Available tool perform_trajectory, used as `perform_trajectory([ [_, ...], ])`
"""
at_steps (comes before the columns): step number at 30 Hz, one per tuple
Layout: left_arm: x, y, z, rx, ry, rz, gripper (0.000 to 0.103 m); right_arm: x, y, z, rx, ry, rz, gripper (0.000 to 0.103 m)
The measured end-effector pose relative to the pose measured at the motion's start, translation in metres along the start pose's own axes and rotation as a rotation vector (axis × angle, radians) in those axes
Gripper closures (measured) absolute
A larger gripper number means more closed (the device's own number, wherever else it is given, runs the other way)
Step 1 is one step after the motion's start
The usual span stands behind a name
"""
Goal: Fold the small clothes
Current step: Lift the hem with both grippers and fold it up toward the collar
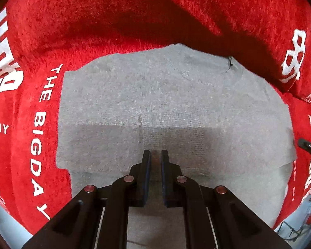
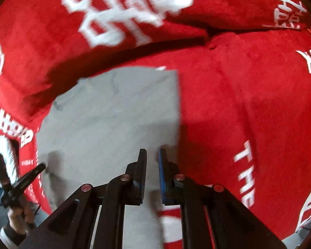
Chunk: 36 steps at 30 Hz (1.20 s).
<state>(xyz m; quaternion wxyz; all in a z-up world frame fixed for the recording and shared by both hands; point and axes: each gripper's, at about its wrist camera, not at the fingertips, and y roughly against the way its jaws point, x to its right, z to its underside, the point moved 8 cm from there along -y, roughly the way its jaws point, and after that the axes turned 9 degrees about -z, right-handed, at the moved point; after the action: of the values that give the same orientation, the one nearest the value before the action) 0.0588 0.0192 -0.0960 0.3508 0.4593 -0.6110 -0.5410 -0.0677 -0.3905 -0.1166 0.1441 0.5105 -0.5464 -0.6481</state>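
A small grey garment (image 1: 165, 95) lies flat on a red plush blanket (image 1: 134, 16) printed with white lettering. My left gripper (image 1: 156, 152) points almost straight down at the garment's near part, its jaws shut with grey fabric showing in the narrow gap. In the right wrist view the same garment (image 2: 114, 114) shows a straight right edge. My right gripper (image 2: 152, 151) is shut on the garment at its near right corner, and the fabric runs up between the pads. The left gripper (image 2: 42, 166) appears at the garment's left edge, held by a hand (image 2: 16, 215).
The red blanket (image 2: 238, 93) surrounds the garment on all sides and rises in a thick fold behind it. The right gripper's tip (image 1: 309, 145) pokes in at the right edge of the left view. Pale floor (image 1: 8, 226) shows past the blanket's near edge.
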Motion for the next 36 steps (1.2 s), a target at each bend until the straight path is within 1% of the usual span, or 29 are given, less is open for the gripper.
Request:
perform_trajectory([
  [1,0.002,-0.005,0.003,-0.017,-0.009,-0.009,0.093,-0.008,-0.011,0.003,-0.011,0.008,0.007,0.092],
  [2,0.004,-0.01,0.006,-0.028,-0.011,-0.014,0.093,-0.006,-0.017,0.008,-0.028,0.019,0.03,0.092],
  [4,0.006,-0.015,0.007,-0.02,-0.012,-0.025,0.093,-0.002,-0.027,0.015,-0.042,0.03,0.063,0.093],
  [5,0.006,-0.014,0.008,-0.01,-0.015,-0.028,0.093,0.001,-0.027,0.015,-0.03,0.027,0.06,0.093],
  [8,0.006,-0.012,0.01,-0.012,-0.02,-0.031,0.093,0.008,-0.021,0.018,-0.022,-0.007,0.068,0.093],
  [11,0.006,-0.008,0.013,-0.012,-0.029,-0.044,0.093,0.01,-0.013,0.023,-0.037,-0.035,0.066,0.093],
  [13,0.006,-0.004,0.019,-0.016,-0.043,-0.057,0.093,0.011,0.0,0.027,-0.044,-0.027,0.066,0.091],
  [16,0.006,0.001,0.028,-0.03,-0.046,-0.048,0.093,0.005,0.005,0.035,-0.057,-0.024,0.067,0.089],
  [25,0.014,0.017,0.042,-0.055,-0.053,-0.044,0.093,-0.015,-0.004,0.054,-0.099,-0.06,0.035,0.088],
  [30,0.017,0.022,0.046,-0.054,-0.066,-0.077,0.093,-0.022,-0.012,0.062,-0.129,-0.074,0.004,0.088],
  [32,0.021,0.023,0.051,-0.076,-0.061,-0.072,0.093,-0.024,-0.014,0.065,-0.142,-0.097,-0.029,0.088],
  [36,0.027,0.022,0.057,-0.111,-0.066,-0.091,0.093,-0.028,-0.019,0.071,-0.171,-0.101,-0.049,0.088],
])
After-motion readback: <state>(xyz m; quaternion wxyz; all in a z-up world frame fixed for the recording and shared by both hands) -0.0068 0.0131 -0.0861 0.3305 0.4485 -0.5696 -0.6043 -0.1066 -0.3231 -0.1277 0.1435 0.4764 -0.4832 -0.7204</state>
